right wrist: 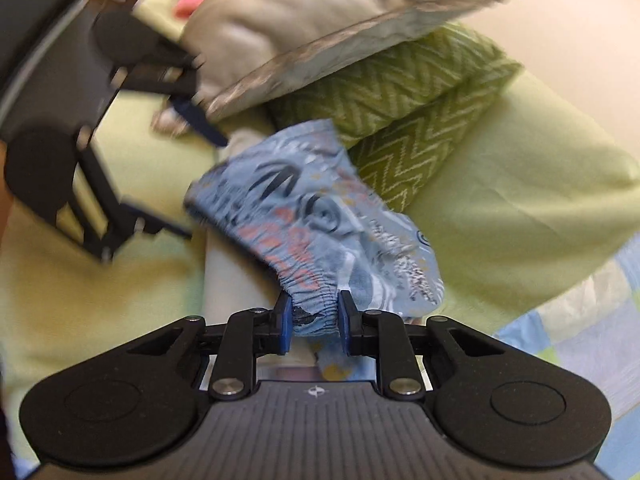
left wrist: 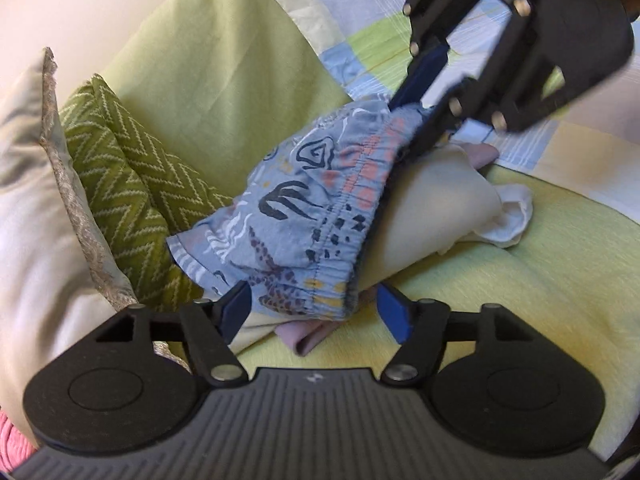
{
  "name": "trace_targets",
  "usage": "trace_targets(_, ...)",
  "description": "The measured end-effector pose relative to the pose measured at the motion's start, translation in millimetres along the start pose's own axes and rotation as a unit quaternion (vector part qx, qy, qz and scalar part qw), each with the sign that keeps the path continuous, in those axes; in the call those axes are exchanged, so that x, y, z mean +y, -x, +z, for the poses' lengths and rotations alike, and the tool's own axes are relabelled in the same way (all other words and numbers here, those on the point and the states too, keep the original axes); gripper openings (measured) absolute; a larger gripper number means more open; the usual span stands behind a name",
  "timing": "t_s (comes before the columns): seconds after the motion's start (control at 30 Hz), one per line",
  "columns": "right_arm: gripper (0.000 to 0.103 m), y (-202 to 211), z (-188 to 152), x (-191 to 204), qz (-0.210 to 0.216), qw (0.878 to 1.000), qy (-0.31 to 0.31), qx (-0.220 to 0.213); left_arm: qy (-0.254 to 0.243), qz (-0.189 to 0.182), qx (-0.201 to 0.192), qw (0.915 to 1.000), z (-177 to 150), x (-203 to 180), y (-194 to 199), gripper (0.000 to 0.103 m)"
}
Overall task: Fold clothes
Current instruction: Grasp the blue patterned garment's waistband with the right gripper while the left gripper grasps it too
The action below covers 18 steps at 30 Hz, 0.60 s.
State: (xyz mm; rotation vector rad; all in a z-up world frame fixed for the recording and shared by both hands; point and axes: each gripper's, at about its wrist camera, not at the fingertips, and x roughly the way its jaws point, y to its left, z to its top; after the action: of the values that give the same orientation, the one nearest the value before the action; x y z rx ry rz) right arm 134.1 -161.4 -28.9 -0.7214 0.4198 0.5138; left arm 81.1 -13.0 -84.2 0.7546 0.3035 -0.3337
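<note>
The shorts are light blue with dark navy, coral and yellow motifs. A pillow at the left shows an olive-green zigzag; the bedspread is a blue-and-green patchwork.

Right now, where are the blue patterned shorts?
The blue patterned shorts hang mid-view, over a cream folded cloth, right of the green zigzag cushion; the right gripper pinches their waistband.
</note>
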Motion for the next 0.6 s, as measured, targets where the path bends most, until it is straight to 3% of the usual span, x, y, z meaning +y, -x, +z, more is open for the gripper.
trace_targets(0.07, 0.021, 8.7, 7.6, -31.8, 0.029, 0.995, -0.094, -0.015, -0.009, 0.018, -0.006, 0.9998, 6.5, 1.1, 0.1, 0.069)
trace_targets(0.17, 0.020, 20.8, 17.9, -67.5, 0.052, 0.982, -0.180, -0.038, -0.012, 0.031, -0.015, 0.9994, 19.7, 5.8, -2.5, 0.069)
trace_targets(0.27, 0.020, 30.2, 28.3, -86.7, 0.051, 0.976, -0.203, -0.056, -0.026, 0.038, -0.022, 0.9987, 34.7, 7.8, -6.8, 0.069)
trace_targets(0.4, 0.020, 34.3, 29.4, -101.7, 0.052, 0.971, -0.223, -0.062, -0.020, 0.026, -0.027, 0.9991, 49.1, 16.3, -9.6, 0.055)
trace_targets(0.47, 0.020, 33.5, 24.9, -104.9, 0.064, 0.966, -0.243, -0.063, -0.020, 0.028, -0.036, 0.9988, 56.4, 17.9, -4.5, 0.056)
trace_targets(0.53, 0.020, 31.3, 19.6, -107.7, 0.079, 0.959, -0.265, -0.065, 0.006, 0.020, -0.051, 0.9985, 64.9, 19.5, 6.3, 0.067)
trace_targets(0.6, 0.020, 28.6, 19.8, -103.7, 0.072, 0.962, -0.255, -0.063, 0.031, 0.019, -0.062, 0.9974, 70.0, 22.4, 11.8, 0.076)
